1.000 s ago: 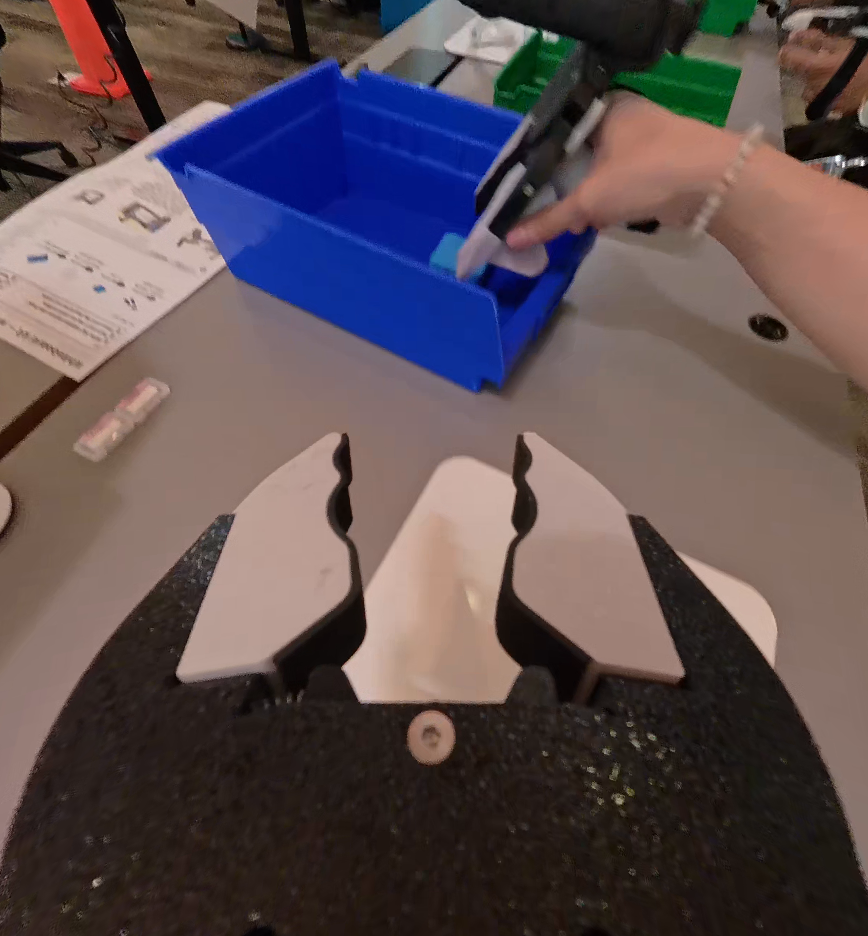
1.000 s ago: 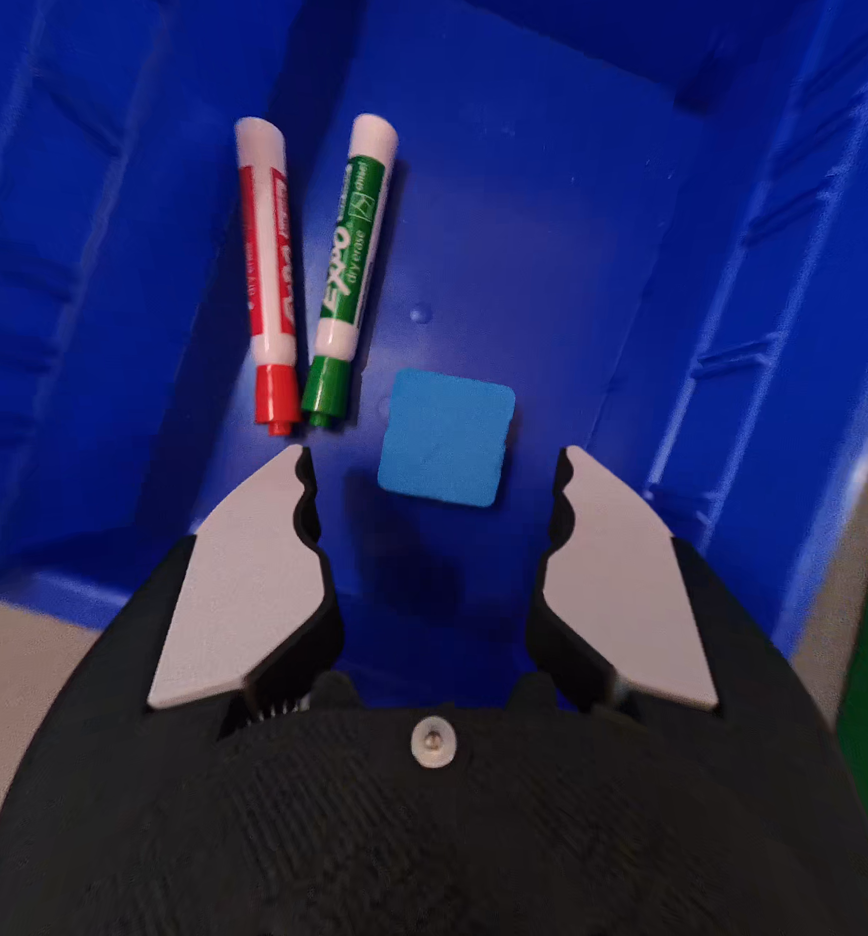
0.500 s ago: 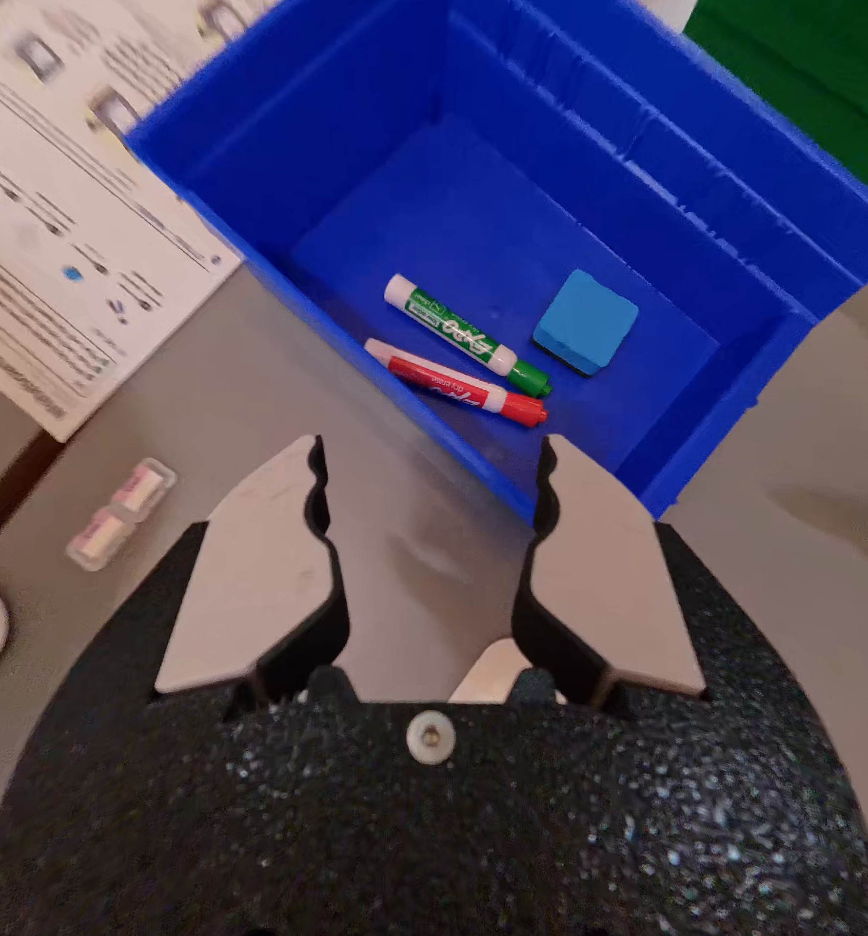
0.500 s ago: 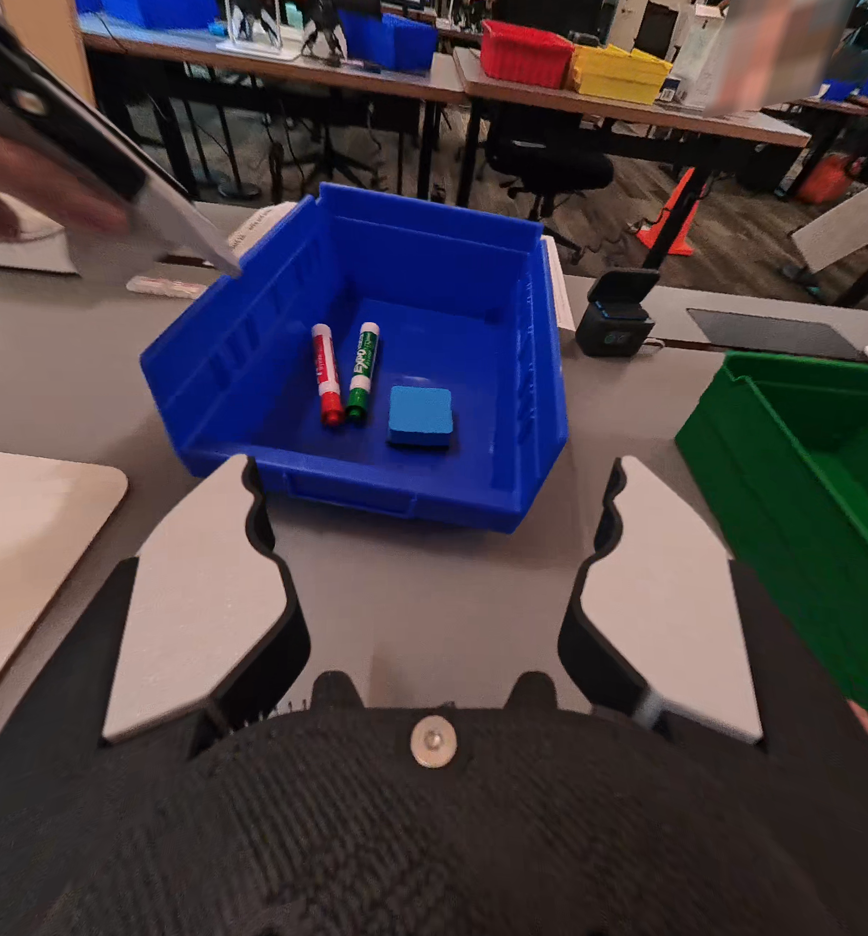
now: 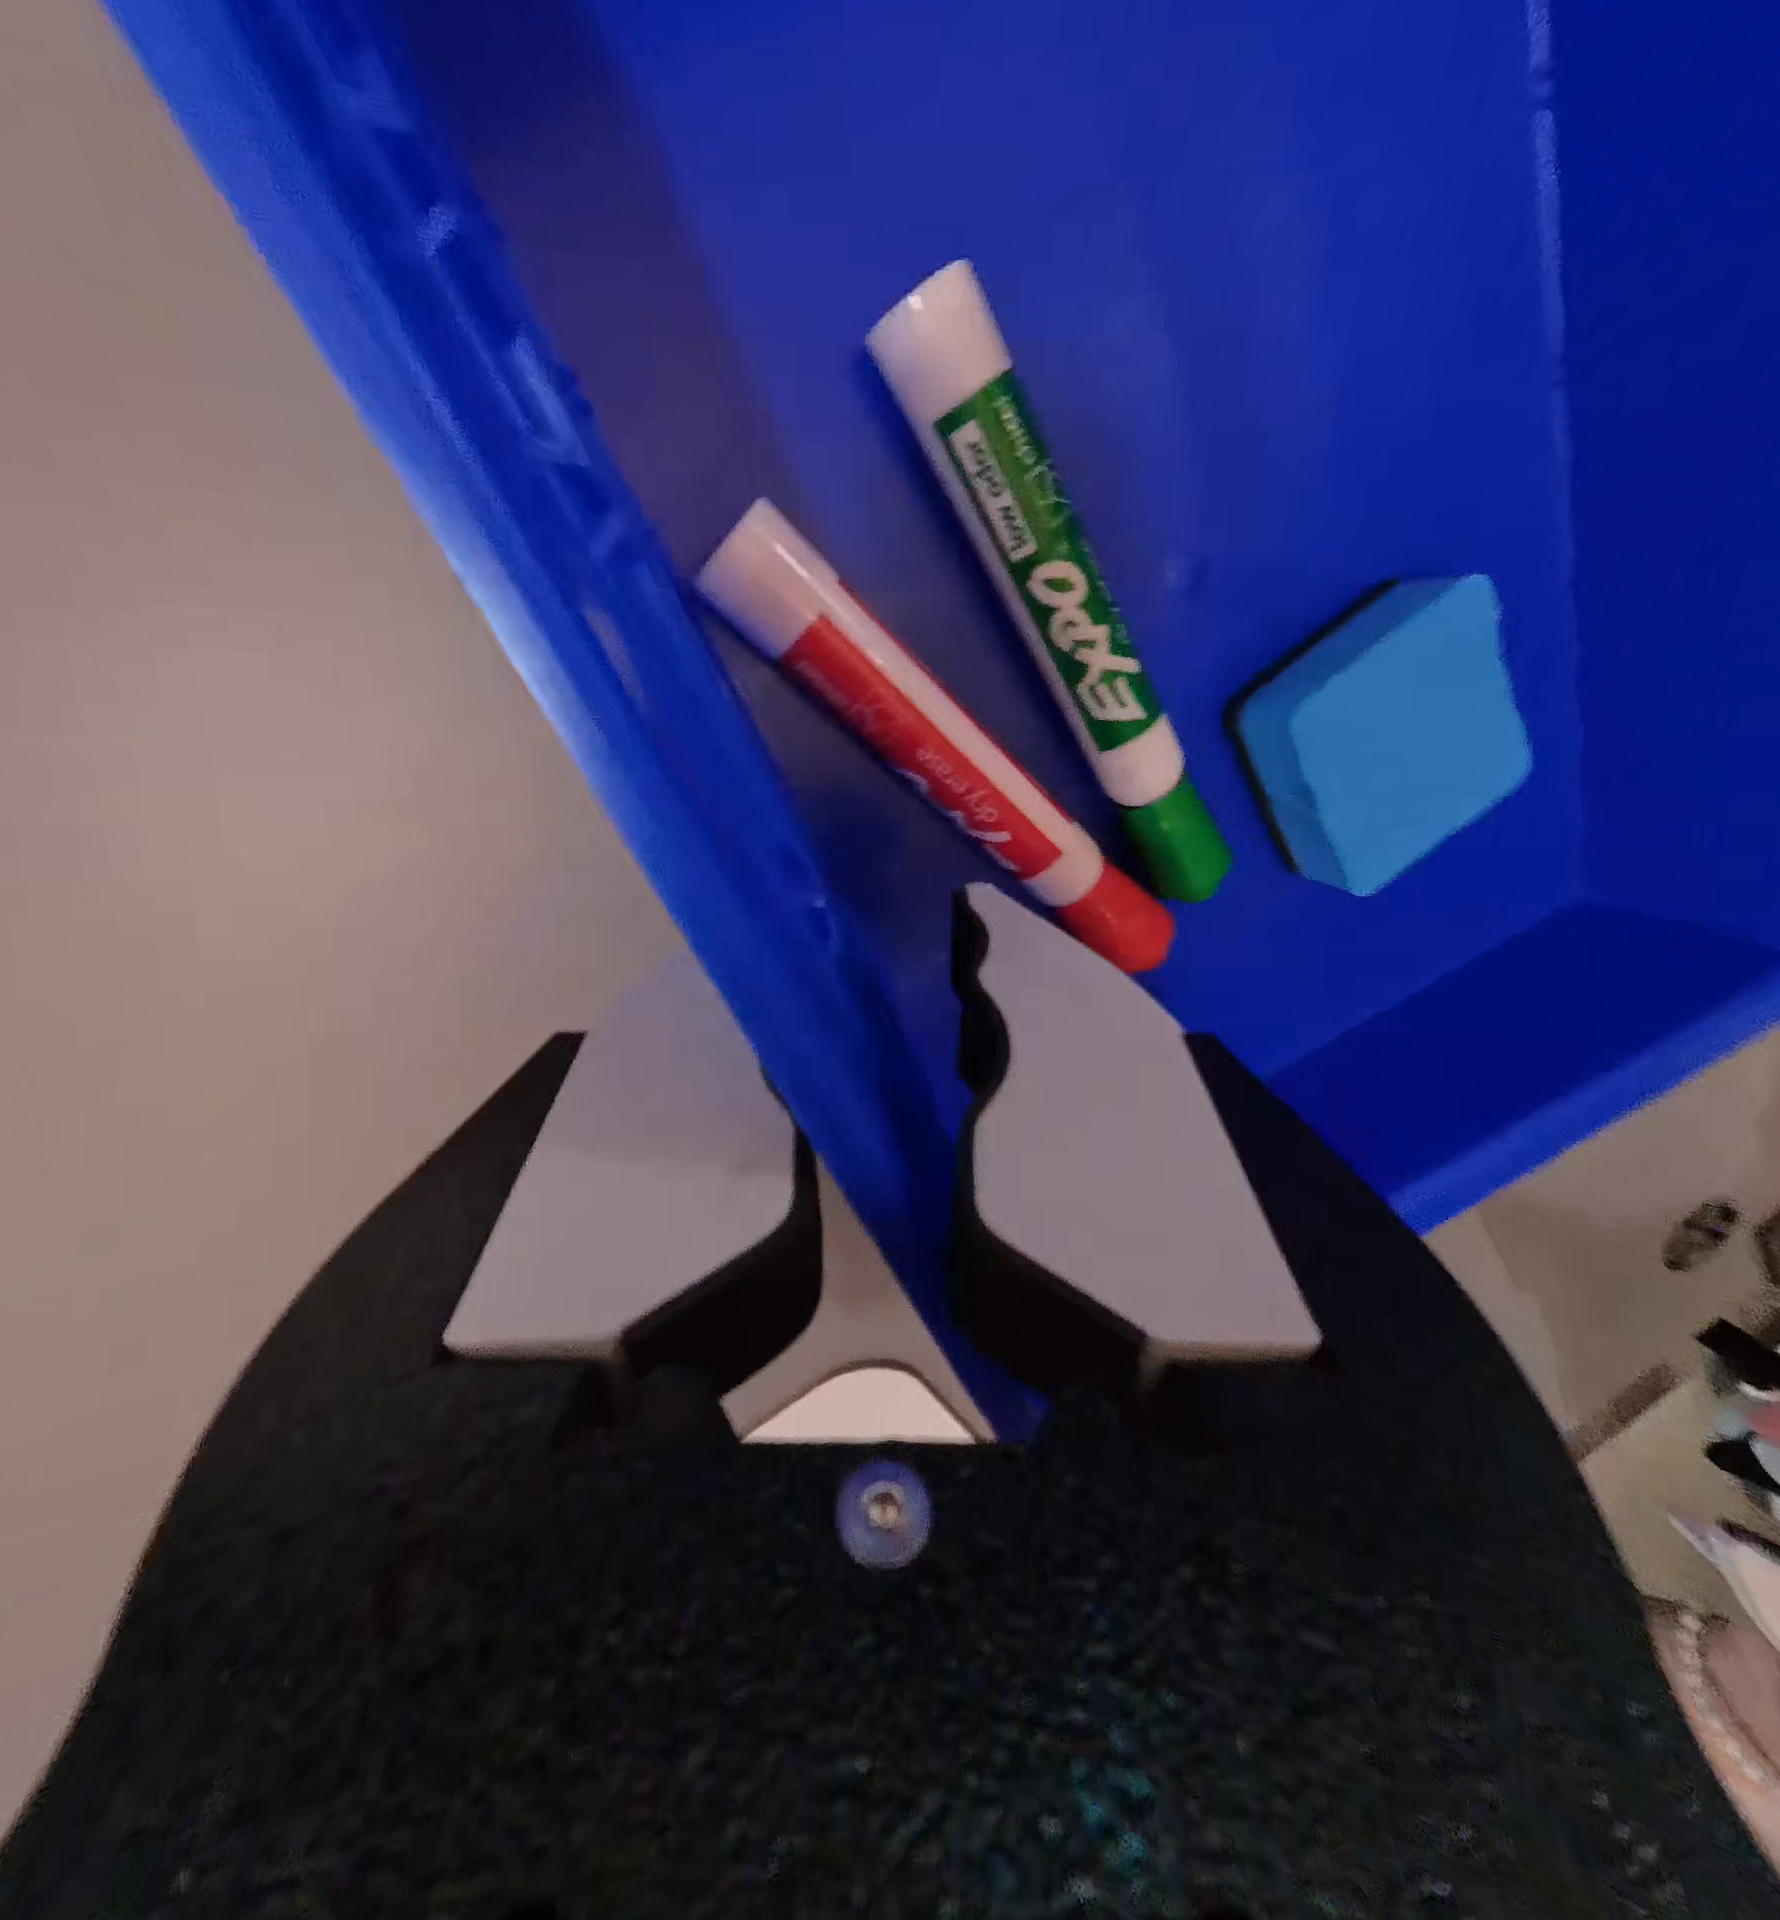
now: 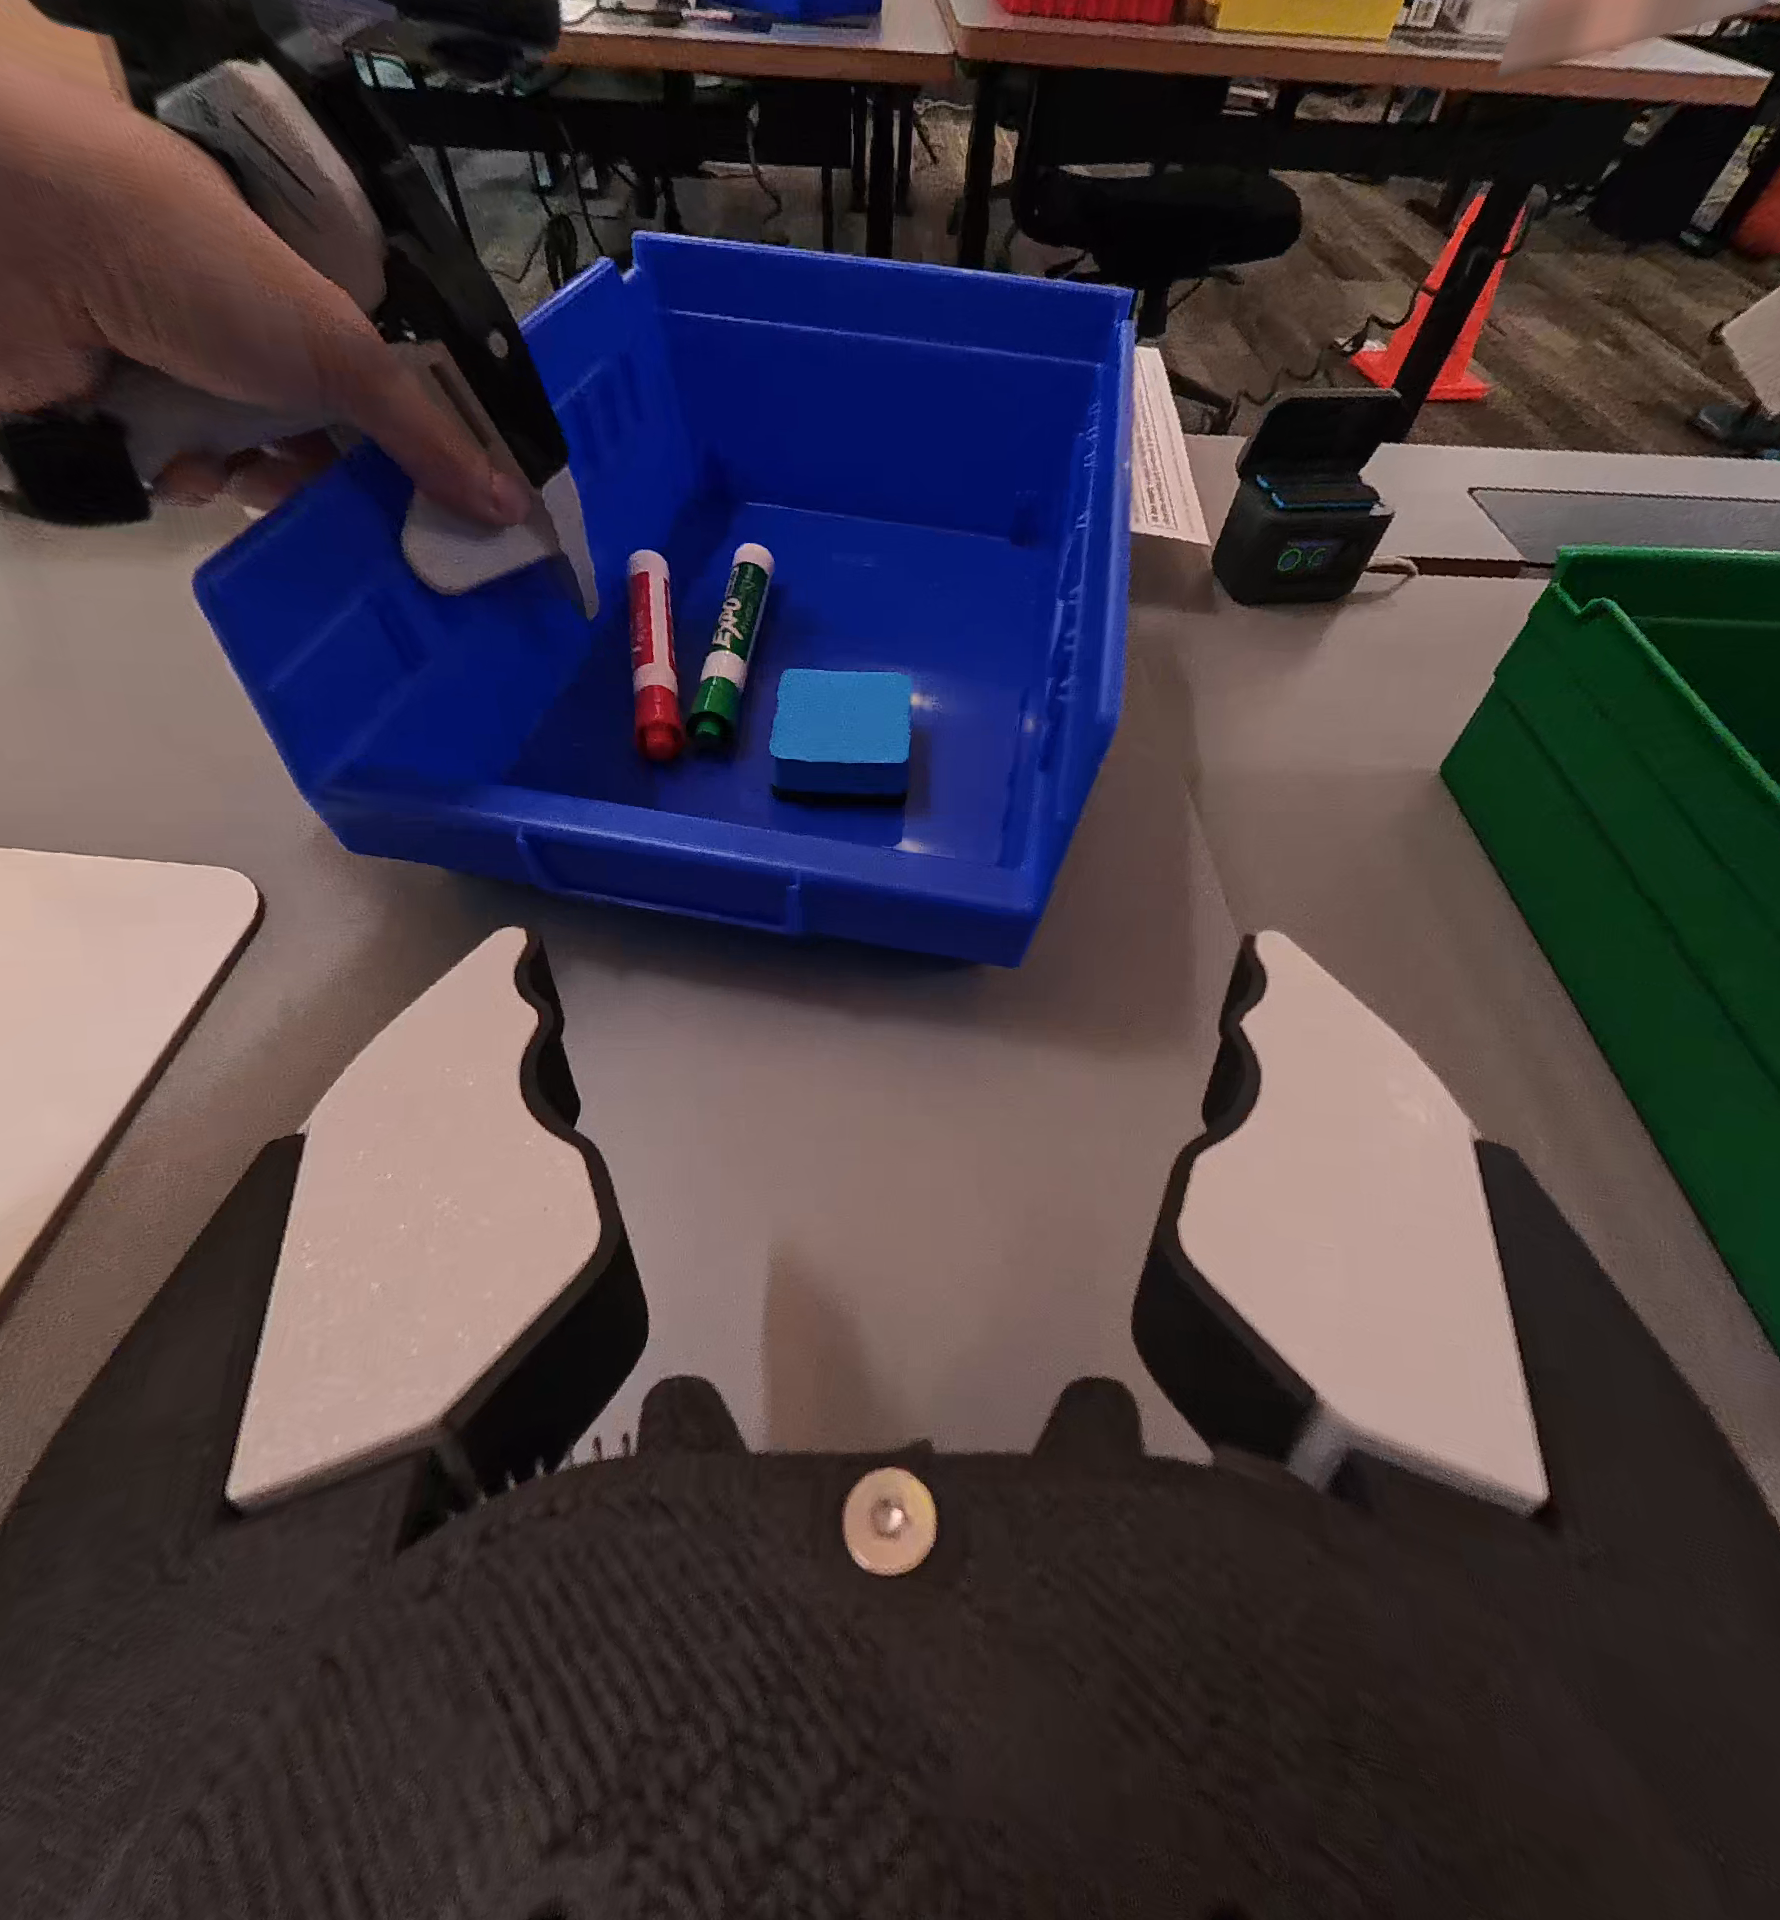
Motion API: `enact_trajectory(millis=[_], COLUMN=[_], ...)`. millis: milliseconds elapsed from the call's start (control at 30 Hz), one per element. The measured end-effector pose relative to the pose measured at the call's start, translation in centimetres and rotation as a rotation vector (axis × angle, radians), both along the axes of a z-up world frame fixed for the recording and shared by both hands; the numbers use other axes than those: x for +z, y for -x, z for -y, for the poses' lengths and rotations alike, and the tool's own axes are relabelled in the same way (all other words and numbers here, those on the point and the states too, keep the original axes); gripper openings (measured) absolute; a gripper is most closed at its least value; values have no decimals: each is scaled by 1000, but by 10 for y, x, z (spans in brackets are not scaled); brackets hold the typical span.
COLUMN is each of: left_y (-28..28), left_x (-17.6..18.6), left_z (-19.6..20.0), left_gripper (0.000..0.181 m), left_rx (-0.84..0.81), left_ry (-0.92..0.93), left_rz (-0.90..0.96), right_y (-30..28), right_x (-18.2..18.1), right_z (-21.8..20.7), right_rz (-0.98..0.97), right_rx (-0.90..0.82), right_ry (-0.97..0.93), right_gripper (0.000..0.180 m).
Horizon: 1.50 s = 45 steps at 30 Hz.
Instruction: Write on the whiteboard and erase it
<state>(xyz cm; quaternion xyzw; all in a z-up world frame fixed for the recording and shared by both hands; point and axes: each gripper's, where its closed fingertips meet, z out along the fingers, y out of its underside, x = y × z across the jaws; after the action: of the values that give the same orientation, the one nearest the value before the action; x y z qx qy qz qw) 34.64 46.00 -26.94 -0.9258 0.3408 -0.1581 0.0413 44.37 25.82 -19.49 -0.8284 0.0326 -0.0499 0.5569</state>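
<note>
Now your left gripper [image 5: 891,1049] clamps the left wall of the blue plastic bin [image 6: 865,894]; steady it (no tilting). Inside lie the red-capped marker [image 6: 654,665], green-capped marker [image 6: 730,644] and blue foam eraser [image 6: 841,730]. Your right gripper [image 6: 891,1049] hangs spread before the bin; the white whiteboard [image 6: 55,997] lies left of it.

Grey laminate table [image 6: 886,1122] carries: open blue plastic bin [image 6: 678,883] at centre; green plastic bin [image 6: 1644,852] at right edge; white rounded-corner whiteboard [image 6: 44,1018] lying flat at left; small black case [image 6: 1301,520] and white printed sheet [image 6: 1161,457] behind blue bin.
</note>
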Motion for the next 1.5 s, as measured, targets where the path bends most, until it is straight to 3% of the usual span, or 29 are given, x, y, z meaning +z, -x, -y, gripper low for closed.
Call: enact_trajectory(millis=[133, 300, 567, 767, 967, 1133, 1233, 1400, 1500], left_y=[13, 32, 109, 273, 479, 642, 725, 815, 845], left_x=[-3, 10, 95, 172, 216, 225, 216, 194, 181], left_z=[-4, 15, 41, 42, 58, 75, 86, 104, 107], left_gripper=[6, 5, 5, 5, 5, 5, 5, 6, 6], left_rx=[-15, -193, -307, -263, -3, 254, 422, 574, 609], left_ry=[-5, 77, 238, 198, 219, 219, 224, 247, 259], left_rz=[-73, -86, 70, -74, -127, -125, -146, -146, -105], right_y=[-6, -19, 23, 151, 336, 481, 545, 596, 605], right_x=[10, 32, 62, 68, 68, 56, 51, 9, -22], right_z=[6, 23, 30, -21, -89, -145, -185, -236, -249], right_rz=[-31, -41, -33, -130, -328, -355, -340, -263, -186], right_rx=[-1, -29, 83, 366, 718, 805, 765, 633, 583], right_ry=[-33, -87, -109, -34, 82, 221, 263, 419, 516], right_gripper=[118, 117, 114, 115, 114, 115, 112, 111, 89])
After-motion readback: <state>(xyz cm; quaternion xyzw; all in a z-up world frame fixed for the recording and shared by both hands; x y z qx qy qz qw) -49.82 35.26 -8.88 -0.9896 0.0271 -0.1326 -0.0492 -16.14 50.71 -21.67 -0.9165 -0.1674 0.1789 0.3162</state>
